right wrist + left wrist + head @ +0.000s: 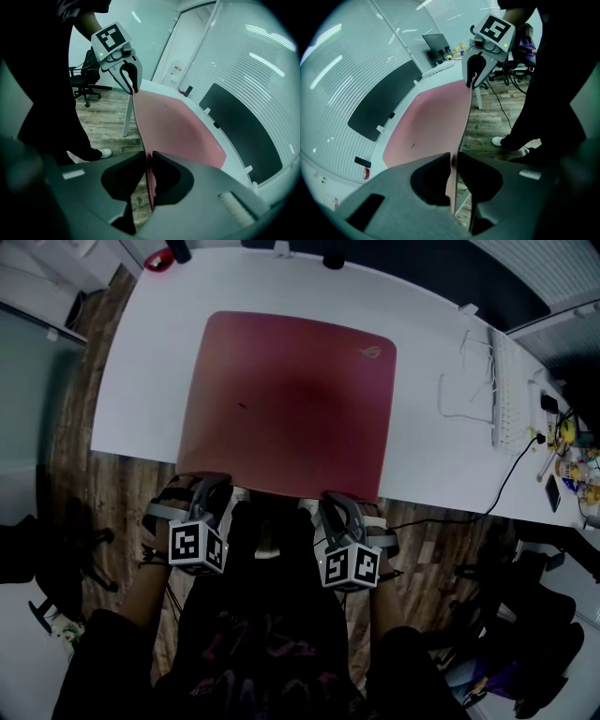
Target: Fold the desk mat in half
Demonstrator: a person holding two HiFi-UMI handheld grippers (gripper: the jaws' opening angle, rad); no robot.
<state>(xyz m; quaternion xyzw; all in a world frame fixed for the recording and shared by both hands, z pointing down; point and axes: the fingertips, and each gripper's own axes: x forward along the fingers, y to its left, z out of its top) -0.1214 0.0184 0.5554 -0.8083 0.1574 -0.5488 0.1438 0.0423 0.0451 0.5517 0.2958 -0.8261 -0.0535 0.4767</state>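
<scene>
At the front edge of the white desk (431, 456), the task has only reached the grasp. The red desk mat (286, 399) lies spread flat across the middle of the desk, and its near edge hangs just past the desk's front rim. The left gripper (453, 161) has its jaws pressed together on that edge at the front-left corner, the thin sheet pinched between the pads. The right gripper (149, 161) pinches the front-right corner the same way. Each gripper view shows the mat's edge running straight across to the other claw, so both near corners look secured.

No fold shows: the far edge rests toward the back of the desk and no part of the mat overlaps another. By my reading, what is left is the whole fold, carrying the near edge over to meet the far one.
</scene>
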